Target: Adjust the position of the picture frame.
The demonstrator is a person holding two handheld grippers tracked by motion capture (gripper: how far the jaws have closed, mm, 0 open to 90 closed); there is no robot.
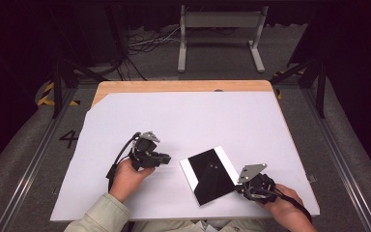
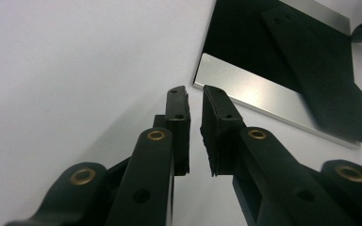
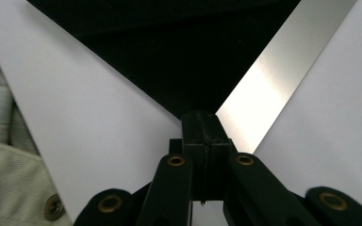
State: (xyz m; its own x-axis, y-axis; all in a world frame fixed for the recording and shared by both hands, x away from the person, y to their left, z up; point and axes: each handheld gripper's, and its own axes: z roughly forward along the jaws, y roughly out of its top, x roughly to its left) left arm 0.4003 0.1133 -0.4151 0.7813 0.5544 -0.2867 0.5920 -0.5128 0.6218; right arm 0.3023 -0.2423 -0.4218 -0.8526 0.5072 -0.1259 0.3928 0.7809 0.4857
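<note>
- Right tool [image 1: 241, 187]: jaws fully closed at the near right corner of the black plate [image 1: 207, 176] (contact unclear).
- Left tool [image 1: 166, 158]: narrow gap, empty, left of the plate.

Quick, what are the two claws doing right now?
Left claw: slightly open, holding nothing.
Right claw: closed at the corner of the black plate; a grip cannot be told.

Two tools [image 1: 166, 158] [image 1: 240, 189], one black plate [image 1: 212, 176], one white sheet [image 1: 183, 121].
</note>
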